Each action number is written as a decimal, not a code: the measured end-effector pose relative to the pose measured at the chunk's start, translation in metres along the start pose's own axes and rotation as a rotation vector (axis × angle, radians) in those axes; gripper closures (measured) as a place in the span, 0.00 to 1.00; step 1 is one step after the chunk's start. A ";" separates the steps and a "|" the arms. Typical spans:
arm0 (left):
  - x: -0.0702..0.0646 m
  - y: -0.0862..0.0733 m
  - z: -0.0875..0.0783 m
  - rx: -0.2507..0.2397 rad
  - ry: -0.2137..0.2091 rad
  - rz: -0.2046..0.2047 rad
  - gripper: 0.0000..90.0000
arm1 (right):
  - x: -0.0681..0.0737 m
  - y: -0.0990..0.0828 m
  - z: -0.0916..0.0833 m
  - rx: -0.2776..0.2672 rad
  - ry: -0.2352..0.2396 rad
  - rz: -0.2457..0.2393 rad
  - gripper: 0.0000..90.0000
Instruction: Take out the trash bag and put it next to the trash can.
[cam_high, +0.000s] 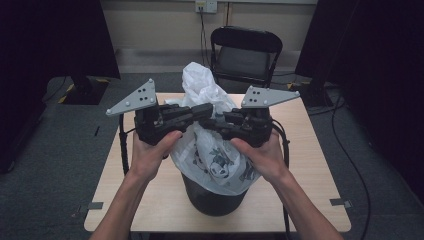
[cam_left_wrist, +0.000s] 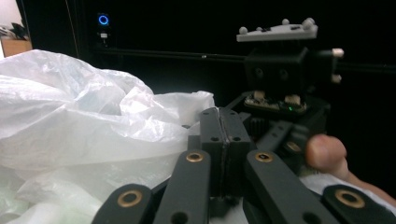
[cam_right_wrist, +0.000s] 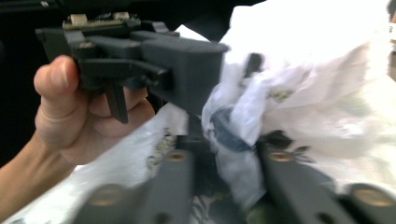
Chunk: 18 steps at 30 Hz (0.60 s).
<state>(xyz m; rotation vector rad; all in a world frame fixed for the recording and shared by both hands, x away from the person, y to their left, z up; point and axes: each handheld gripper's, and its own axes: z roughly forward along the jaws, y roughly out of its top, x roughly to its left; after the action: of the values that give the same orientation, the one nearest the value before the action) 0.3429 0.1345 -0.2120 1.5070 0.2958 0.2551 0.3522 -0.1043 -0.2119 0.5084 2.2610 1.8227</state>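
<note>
A white plastic bag (cam_high: 200, 85) with printed figures lines a black bin (cam_high: 215, 200) on the wooden table (cam_high: 310, 150), and its top stands up in a bunch. Both grippers are held level above the bin, their tips meeting at the bag. My left gripper (cam_high: 207, 112) has its jaws pressed together (cam_left_wrist: 220, 114), with a thin pale seam of bag film between the pads. The bag (cam_left_wrist: 70, 116) billows beside it. My right gripper (cam_high: 218, 122) is shut on a crumpled fold of the bag (cam_right_wrist: 233, 154), which hides its fingertips (cam_right_wrist: 229, 140).
A black folding chair (cam_high: 245, 50) stands behind the table's far edge. Dark curtains hang at both sides, and a stand base (cam_high: 82, 87) sits on the floor at the left. Cables trail from both grippers down over the table.
</note>
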 end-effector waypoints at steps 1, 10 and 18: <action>-0.001 0.001 -0.003 -0.015 0.015 0.005 0.83 | -0.001 0.001 -0.002 -0.005 -0.008 0.003 0.97; 0.001 -0.001 -0.006 0.052 0.101 0.040 0.16 | -0.007 0.022 -0.021 -0.084 -0.016 0.005 0.99; -0.013 -0.009 0.036 0.178 0.099 0.102 0.00 | 0.004 0.035 -0.016 -0.126 0.017 -0.007 0.99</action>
<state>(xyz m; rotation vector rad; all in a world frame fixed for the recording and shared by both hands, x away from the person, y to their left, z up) 0.3429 0.0953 -0.2186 1.6905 0.3275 0.3942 0.3476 -0.1101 -0.1737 0.4640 2.1379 1.9570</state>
